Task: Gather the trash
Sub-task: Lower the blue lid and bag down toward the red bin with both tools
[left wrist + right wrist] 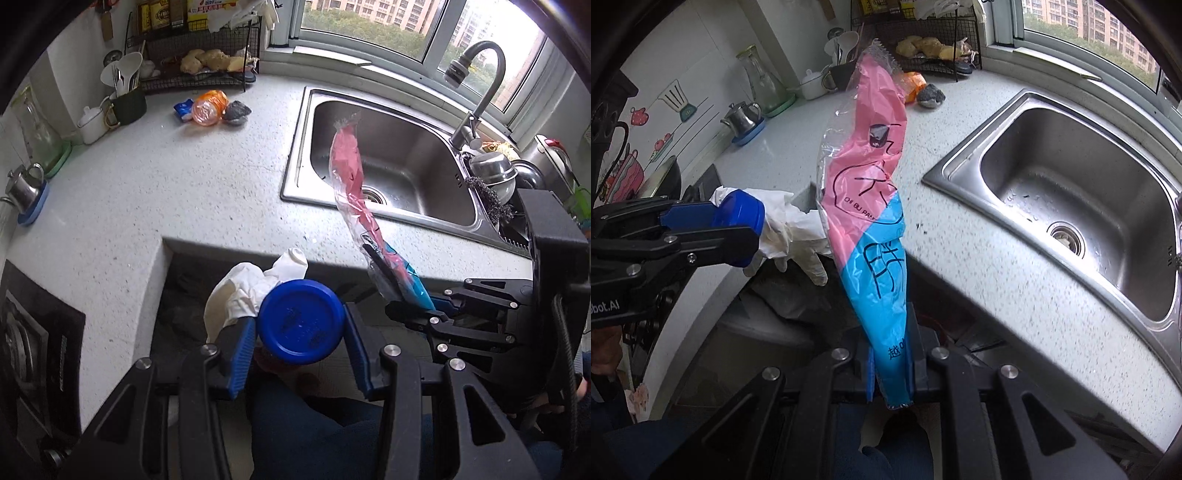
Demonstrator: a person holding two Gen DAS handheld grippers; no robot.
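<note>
The left gripper (301, 332) clamps a blue-capped bottle (301, 321) and a white glove (240, 291). The right gripper's (891, 373) jaws pinch a pink-and-blue wrapper (868, 192) near the table (166, 192) edge.

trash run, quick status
Left gripper shut on blue lid, white glove bunched alongside. Right gripper shut on pink-blue wrapper. Nothing blocking.

Pink-and-blue wrapper (866, 206), blue cap (301, 321)

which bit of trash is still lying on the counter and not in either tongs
The orange wrapper near the wire rack, beside a blue packet. The pink-and-blue bag is held in the right tongs; the blue-lidded jar and glove are in the left tongs.
</note>
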